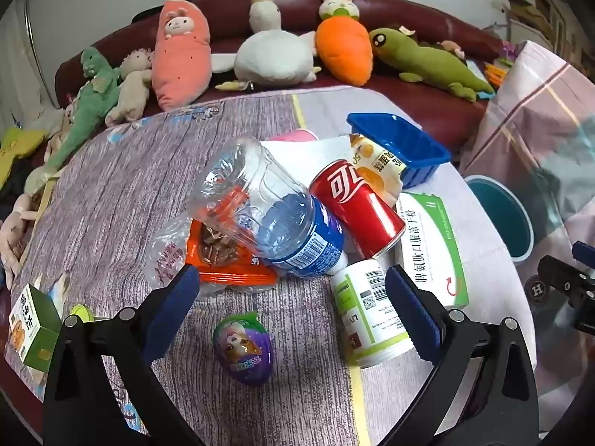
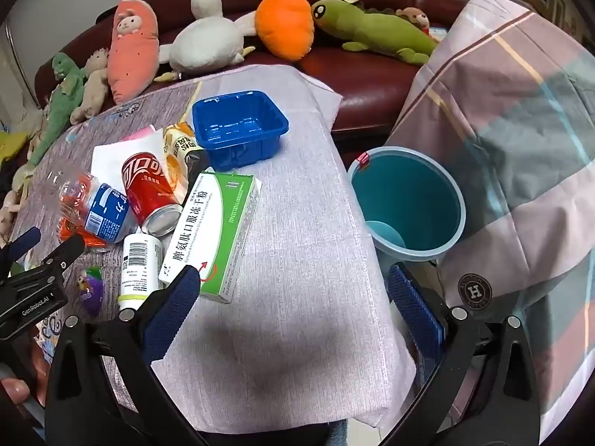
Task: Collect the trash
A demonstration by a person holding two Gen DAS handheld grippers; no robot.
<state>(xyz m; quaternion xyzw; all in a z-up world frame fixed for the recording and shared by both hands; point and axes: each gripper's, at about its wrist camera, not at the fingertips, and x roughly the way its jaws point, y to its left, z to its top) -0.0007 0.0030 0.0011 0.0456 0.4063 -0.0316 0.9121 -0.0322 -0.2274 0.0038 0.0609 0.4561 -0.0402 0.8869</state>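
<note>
Clear crumpled plastic bottle [image 1: 260,200] is lying atop a pile of trash at the table's [image 2: 297,297] middle, its long axis running from upper left to lower right in the left wrist view. The left gripper [image 1: 292,290] is hovering just short of the pile, jaws spread wide and holding nothing, so it is the nearer hand. The right gripper [image 2: 293,293] is also gaping empty over bare cloth, with the medicine box [image 2: 214,230] just beside its left finger. The teal bin [image 2: 407,200] is sitting off the table's right edge. What the bottle is hiding under itself is hard to tell.
</note>
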